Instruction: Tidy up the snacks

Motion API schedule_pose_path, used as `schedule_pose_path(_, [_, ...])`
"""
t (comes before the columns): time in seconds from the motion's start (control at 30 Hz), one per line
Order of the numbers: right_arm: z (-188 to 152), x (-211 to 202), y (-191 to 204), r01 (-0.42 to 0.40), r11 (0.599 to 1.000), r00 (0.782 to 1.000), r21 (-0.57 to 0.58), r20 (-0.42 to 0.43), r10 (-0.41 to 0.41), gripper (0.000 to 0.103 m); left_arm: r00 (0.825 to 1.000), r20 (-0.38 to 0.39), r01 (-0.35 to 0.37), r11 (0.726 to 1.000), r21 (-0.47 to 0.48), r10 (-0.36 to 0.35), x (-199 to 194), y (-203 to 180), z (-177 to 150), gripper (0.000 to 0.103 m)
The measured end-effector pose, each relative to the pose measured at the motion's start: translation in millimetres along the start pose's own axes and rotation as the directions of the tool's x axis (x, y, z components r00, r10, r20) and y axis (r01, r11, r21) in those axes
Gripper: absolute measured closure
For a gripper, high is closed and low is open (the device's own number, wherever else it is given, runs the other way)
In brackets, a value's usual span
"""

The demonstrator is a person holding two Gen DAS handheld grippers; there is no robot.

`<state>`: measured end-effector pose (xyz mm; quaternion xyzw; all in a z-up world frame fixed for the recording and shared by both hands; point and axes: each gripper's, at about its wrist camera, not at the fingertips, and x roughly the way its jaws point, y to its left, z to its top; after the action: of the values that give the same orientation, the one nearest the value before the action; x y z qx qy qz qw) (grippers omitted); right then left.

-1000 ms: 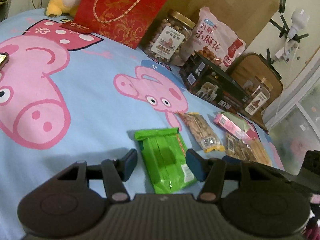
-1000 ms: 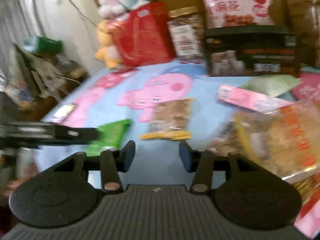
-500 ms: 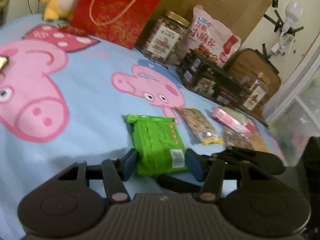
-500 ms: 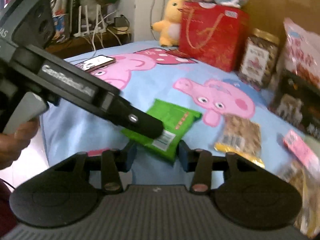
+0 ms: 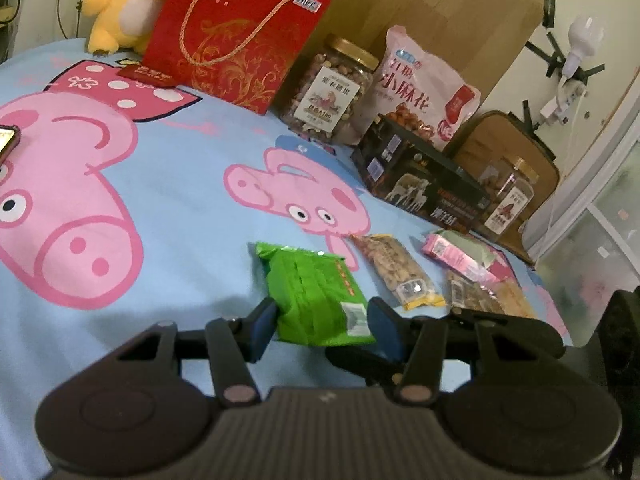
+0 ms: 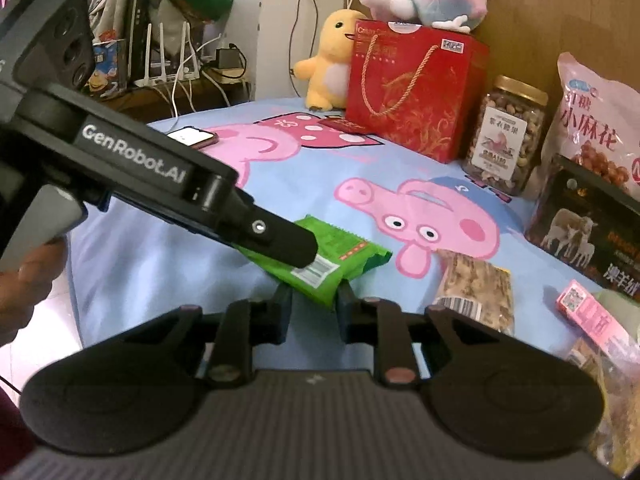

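A green snack packet [image 5: 316,292] lies flat on the blue pig-print sheet. My left gripper [image 5: 322,320] is open, its fingers on either side of the packet's near end. In the right wrist view the green packet [image 6: 320,256] lies just ahead of my right gripper [image 6: 314,308], whose jaws stand narrowly apart around the packet's near corner; I cannot tell whether they touch it. The left gripper's body [image 6: 160,184] crosses over the packet there.
A clear nut packet [image 5: 396,270], a pink box [image 5: 456,256] and more snack bags lie to the right. At the back stand a red gift bag [image 5: 236,36], a nut jar [image 5: 332,92], a pink bag [image 5: 420,88] and a dark box [image 5: 420,184]. A phone [image 6: 192,136] lies at the left.
The right gripper swung from the right-hand snacks to the green packet and its jaws narrowed. The left gripper closed in on the packet's near end.
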<state>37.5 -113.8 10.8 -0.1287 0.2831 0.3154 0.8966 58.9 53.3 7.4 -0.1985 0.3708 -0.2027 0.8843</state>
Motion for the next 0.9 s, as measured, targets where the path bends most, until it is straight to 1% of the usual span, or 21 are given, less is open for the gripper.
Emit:
schedule_pose_path(0.03, [-1.0, 0.9, 1.2, -0.007, 1.0, 1.0, -0.005, -0.011, 0.007, 0.077, 1.0, -0.015, 0.001, 1.0, -0.015, -0.001, 2.1, 2.8, 0.2, 0.05])
schedule_pose_path(0.07, [-2.3, 1.7, 1.8, -0.02, 1.0, 1.0, -0.006, -0.019, 0.02, 0.077, 0.999, -0.03, 0.011, 0.999, -0.039, -0.012, 3.9, 6.9, 0.5, 0.046])
schedule_pose_path(0.1, [-2.9, 1.0, 1.7, -0.034, 0.999, 0.999, -0.002, -0.016, 0.033, 0.074, 0.999, -0.028, 0.034, 0.997, -0.064, -0.036, 3.3, 11.1, 1.3, 0.042])
schedule_pose_path(0.17, [-3.6, 0.1, -0.1, -0.059, 0.998, 0.998, 0.012, -0.02, 0.059, 0.074, 0.997, -0.034, 0.062, 0.993, -0.097, -0.066, 2.5, 17.3, 3.5, 0.038])
schedule_pose_path(0.23, [-3.6, -0.7, -4.6, -0.086, 0.996, 0.996, 0.037, -0.023, 0.087, 0.065, 0.997, -0.032, 0.069, 0.991, -0.112, -0.073, 2.4, 20.8, 4.4, 0.038])
schedule_pose_path(0.33, [-2.0, -0.1, -11.9, -0.113, 0.989, 0.993, 0.096, -0.023, 0.116, 0.062, 0.997, -0.031, 0.073, 0.99, -0.117, -0.077, 3.7, 21.1, 5.3, 0.038])
schedule_pose_path(0.43, [-0.7, 2.3, -17.8, -0.132, 0.982, 0.99, 0.138, -0.023, 0.136, 0.062, 0.997, -0.026, 0.068, 0.993, -0.097, -0.071, 6.6, 17.5, 5.0, 0.042])
schedule_pose_path(0.5, [0.0, 4.7, -17.4, -0.138, 0.981, 0.99, 0.139, -0.022, 0.143, 0.062, 0.999, -0.017, 0.034, 0.997, -0.064, -0.035, 7.4, 12.8, 4.1, 0.053])
schedule_pose_path(0.53, [0.7, 5.1, -14.6, -0.124, 0.984, 0.992, 0.126, -0.022, 0.128, 0.063, 1.0, -0.015, 0.015, 0.999, -0.044, -0.015, 7.7, 10.7, 4.3, 0.055])
schedule_pose_path(0.63, [-0.1, 2.4, -9.5, -0.098, 0.992, 0.995, 0.081, -0.011, 0.099, 0.064, 1.0, -0.015, 0.019, 0.999, -0.041, -0.02, 6.5, 10.5, 4.9, 0.055])
schedule_pose_path(0.73, [-1.4, -2.7, -11.2, -0.09, 0.993, 0.996, 0.074, 0.011, 0.089, 0.066, 0.999, -0.005, 0.032, 0.998, -0.045, -0.033, 4.4, 10.3, 6.4, 0.055])
schedule_pose_path(0.9, [3.4, -13.0, -14.1, -0.056, 0.997, 0.996, 0.049, 0.066, 0.053, 0.067, 0.999, 0.024, 0.04, 0.999, -0.005, -0.039, 1.7, -2.2, 16.6, 0.055])
